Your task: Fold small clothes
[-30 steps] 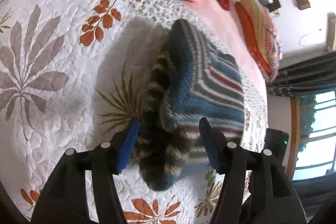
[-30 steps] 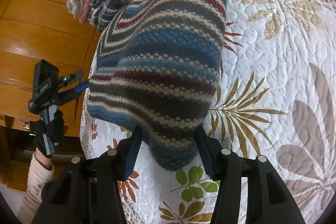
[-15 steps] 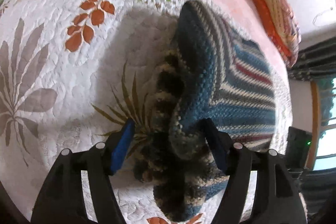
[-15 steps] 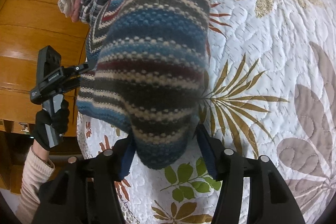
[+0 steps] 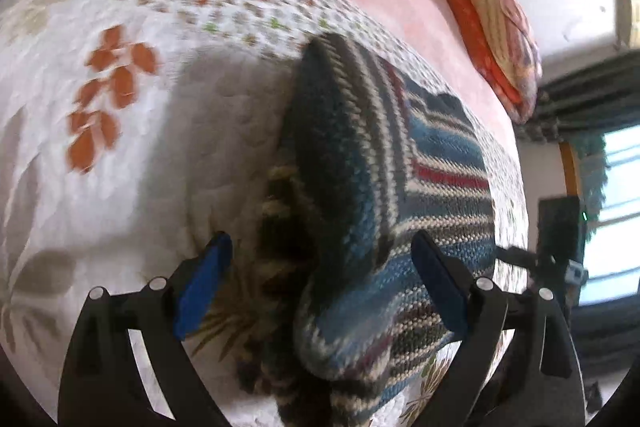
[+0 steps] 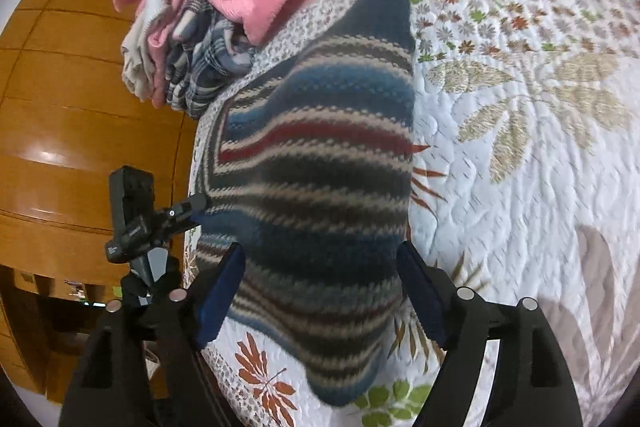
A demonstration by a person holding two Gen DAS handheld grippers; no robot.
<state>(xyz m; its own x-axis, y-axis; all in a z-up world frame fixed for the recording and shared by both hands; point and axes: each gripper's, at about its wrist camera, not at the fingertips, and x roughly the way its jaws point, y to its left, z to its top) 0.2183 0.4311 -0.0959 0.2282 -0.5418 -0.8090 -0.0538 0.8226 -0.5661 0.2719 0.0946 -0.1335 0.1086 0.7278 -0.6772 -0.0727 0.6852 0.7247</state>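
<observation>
Striped knit garment point(image 5: 400, 211) on floral quilt point(image 5: 152, 163), left tool point(image 5: 320, 291) and right tool point(image 6: 320, 291) both spread apart

striped knit sweater point(image 6: 320, 187) | folded, bunched | on quilt point(image 6: 520, 187)

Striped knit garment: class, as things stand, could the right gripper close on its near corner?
Probably yes. The right gripper is open, its blue pads on either side of the striped knit garment, with nothing else between them.

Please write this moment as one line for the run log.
phase: folding | item: striped knit garment on quilt | left tongs: open | right tongs: open | fold: unfinished
</observation>
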